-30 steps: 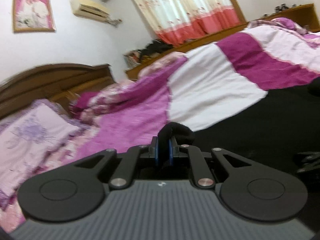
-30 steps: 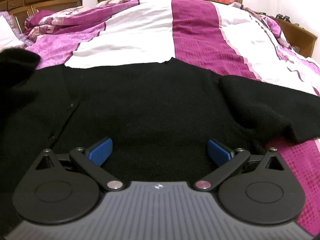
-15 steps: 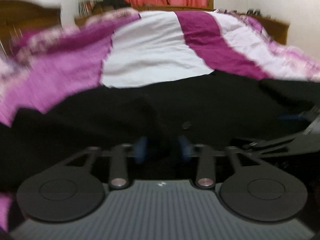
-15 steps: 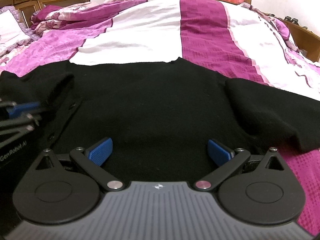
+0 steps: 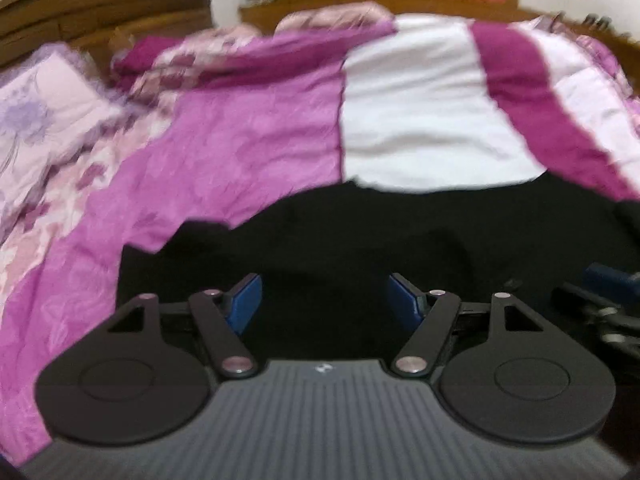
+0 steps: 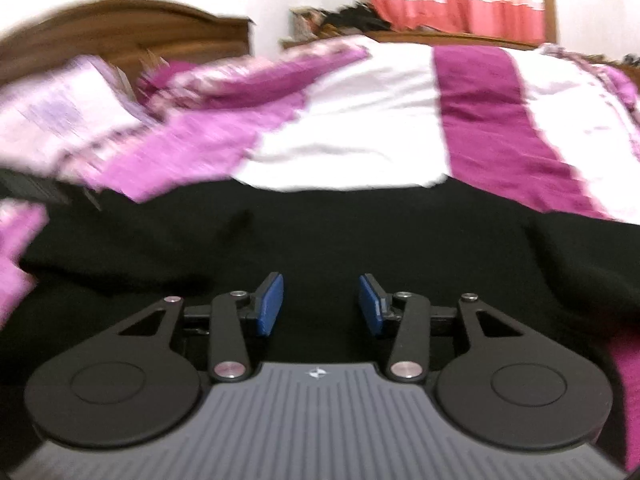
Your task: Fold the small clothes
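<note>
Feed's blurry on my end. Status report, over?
Left gripper open, empty. Right gripper open, empty. Black sweater spread on the bedspread, not gripped. Nothing in the way.

The black knit sweater [image 6: 360,240] looks soft, fuzzy and dull, with no shine. Under it, the pink, white and purple cloth quilt [image 5: 420,128] looks smooth, a bit crinkly in the pink part. The dark brown wooden headboard [image 6: 120,28] has a soft gleam. The left gripper [image 5: 326,304] is dull black plastic (its little round pins look like shiny metal), with smooth blue pads [image 5: 244,304].
</note>
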{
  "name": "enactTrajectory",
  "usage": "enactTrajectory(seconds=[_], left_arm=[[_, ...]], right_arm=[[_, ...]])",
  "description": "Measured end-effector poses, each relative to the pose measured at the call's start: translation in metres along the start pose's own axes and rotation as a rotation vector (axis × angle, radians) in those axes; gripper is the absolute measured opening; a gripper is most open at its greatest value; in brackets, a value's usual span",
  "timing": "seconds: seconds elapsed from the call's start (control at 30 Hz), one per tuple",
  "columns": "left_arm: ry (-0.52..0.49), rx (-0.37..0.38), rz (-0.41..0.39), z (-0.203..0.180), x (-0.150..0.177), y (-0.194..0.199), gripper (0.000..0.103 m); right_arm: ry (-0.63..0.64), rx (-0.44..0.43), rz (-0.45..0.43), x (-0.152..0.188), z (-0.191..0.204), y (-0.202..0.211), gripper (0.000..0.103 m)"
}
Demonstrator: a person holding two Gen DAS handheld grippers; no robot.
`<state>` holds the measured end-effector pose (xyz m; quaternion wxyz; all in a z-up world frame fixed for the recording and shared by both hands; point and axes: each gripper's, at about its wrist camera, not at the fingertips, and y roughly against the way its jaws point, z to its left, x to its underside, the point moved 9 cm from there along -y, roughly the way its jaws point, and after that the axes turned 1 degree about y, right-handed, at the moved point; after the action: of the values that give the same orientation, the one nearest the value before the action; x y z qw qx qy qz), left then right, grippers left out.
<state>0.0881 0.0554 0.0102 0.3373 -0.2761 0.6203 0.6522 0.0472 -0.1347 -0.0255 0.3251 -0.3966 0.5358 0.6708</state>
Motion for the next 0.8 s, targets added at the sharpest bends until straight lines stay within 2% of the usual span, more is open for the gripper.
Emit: enactTrajectory(seconds=[0.03, 0.1, 0.17, 0.23, 0.3, 0.37, 0.43, 0.47, 0.5, 0.6, 0.7, 0.8], left_arm=[[0.025, 0.014, 0.018, 0.001, 0.001, -0.003, 0.070], [0.081, 0.036, 0.058, 0.003, 0.003, -0.009, 0.070], [0.092, 0.031, 0.081, 0.007, 0.005, -0.014, 0.070], [0.111, 0.001, 0.097, 0.012, 0.005, -0.020, 0.070], [0.144, -0.014, 0.101, 0.020, 0.002, -0.023, 0.070], [0.167, -0.012, 0.099, 0.025, -0.004, -0.023, 0.070], [0.175, -0.004, 0.093, 0.027, -0.009, -0.023, 0.070], [0.177, -0.006, 0.086, 0.029, -0.012, -0.021, 0.070], [0.183, -0.014, 0.073, 0.030, -0.016, -0.020, 0.070], [0.233, -0.046, 0.009, 0.038, -0.027, -0.009, 0.070], [0.276, -0.017, -0.054, 0.036, -0.036, 0.000, 0.070], [0.287, -0.002, -0.063, 0.031, -0.037, 0.001, 0.070]], right_arm=[[-0.015, -0.046, -0.017, -0.005, 0.008, 0.004, 0.053], [-0.054, -0.150, -0.021, -0.013, 0.029, 0.001, 0.063], [-0.124, -0.203, 0.037, -0.010, 0.045, -0.016, 0.063], [-0.238, -0.170, 0.137, 0.002, 0.053, -0.042, 0.063], [-0.314, -0.153, 0.126, 0.004, 0.060, -0.051, 0.063], [-0.337, -0.142, 0.122, 0.002, 0.070, -0.057, 0.063], [-0.328, -0.199, 0.124, -0.002, 0.083, -0.064, 0.043], [-0.319, -0.220, 0.132, -0.004, 0.089, -0.068, 0.023], [-0.302, -0.224, 0.136, -0.007, 0.092, -0.070, 0.008], [-0.299, -0.251, 0.098, -0.019, 0.090, -0.068, 0.005], [-0.290, -0.277, 0.026, -0.042, 0.082, -0.059, 0.004], [-0.249, -0.275, -0.059, -0.069, 0.070, -0.035, 0.003]])
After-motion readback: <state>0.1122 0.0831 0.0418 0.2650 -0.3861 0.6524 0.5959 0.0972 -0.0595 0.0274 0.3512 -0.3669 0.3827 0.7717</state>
